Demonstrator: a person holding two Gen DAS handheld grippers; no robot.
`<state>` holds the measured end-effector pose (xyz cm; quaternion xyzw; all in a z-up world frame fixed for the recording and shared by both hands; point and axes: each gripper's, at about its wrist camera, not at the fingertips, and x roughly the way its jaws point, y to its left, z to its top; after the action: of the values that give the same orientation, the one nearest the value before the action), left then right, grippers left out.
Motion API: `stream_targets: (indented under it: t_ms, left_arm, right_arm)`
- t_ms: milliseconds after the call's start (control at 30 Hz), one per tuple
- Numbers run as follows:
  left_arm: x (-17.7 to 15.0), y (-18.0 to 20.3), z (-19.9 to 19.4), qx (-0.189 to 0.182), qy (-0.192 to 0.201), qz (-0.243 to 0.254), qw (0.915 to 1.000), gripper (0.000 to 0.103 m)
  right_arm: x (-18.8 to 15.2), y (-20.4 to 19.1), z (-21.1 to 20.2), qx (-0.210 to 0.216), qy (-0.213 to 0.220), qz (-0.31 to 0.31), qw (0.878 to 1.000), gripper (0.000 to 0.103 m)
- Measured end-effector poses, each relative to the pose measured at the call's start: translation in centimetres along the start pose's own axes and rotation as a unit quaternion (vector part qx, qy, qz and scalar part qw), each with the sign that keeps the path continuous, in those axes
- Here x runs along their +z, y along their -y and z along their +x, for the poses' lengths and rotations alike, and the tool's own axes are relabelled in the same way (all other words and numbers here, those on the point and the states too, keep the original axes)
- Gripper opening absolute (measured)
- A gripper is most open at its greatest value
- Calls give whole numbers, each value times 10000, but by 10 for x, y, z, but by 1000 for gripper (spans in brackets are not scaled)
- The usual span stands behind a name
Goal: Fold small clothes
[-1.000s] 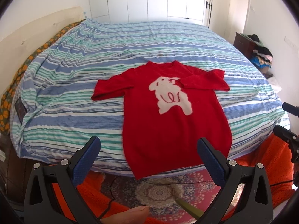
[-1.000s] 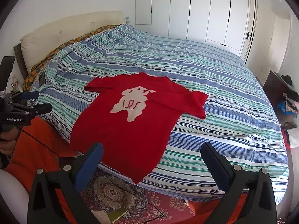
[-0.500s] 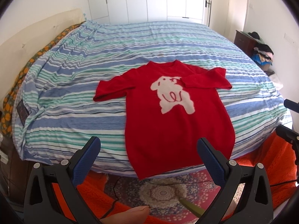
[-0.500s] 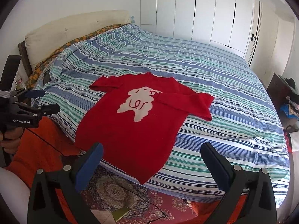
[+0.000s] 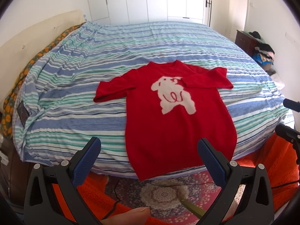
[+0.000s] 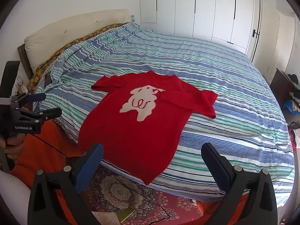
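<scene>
Your left claw point(image 5: 149, 155) and right claw point(image 6: 152, 157) are hovering spread wide and empty; the red sweater point(image 5: 176, 112) is lying on the bed point(image 5: 75, 97), its hem overhanging the edge; tugging there is risking a slide floorward.

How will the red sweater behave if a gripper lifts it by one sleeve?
The red sweater is probably floppy: its hem droops over the bed edge. It looks like a light knit, so it would likely hang limp and drag rather than hold shape.
</scene>
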<state>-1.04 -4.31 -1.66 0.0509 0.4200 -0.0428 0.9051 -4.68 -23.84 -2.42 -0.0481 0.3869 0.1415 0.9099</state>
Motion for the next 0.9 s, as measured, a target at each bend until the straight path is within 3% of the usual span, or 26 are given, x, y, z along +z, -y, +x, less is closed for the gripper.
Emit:
stream_targets:
  t_ms: [233,367,600,900]
  left_arm:
    - [9,8,16,-262,-382,111,9989,103]
    - [17,17,14,-308,-369,327,9983,103]
    - [28,39,16,-437,-314,473,9974,103]
    - [26,57,16,-516,-226,729,9957,103]
  right_arm:
    - [10,-7,3,-152,324,-95,9993,103]
    - [13,-14,-5,-179,519,-150,9984,103]
    - [-9,-22,-6,-295,287,-461,9981,103]
    - [-22,-22,2,-211,123,-412,9989,102]
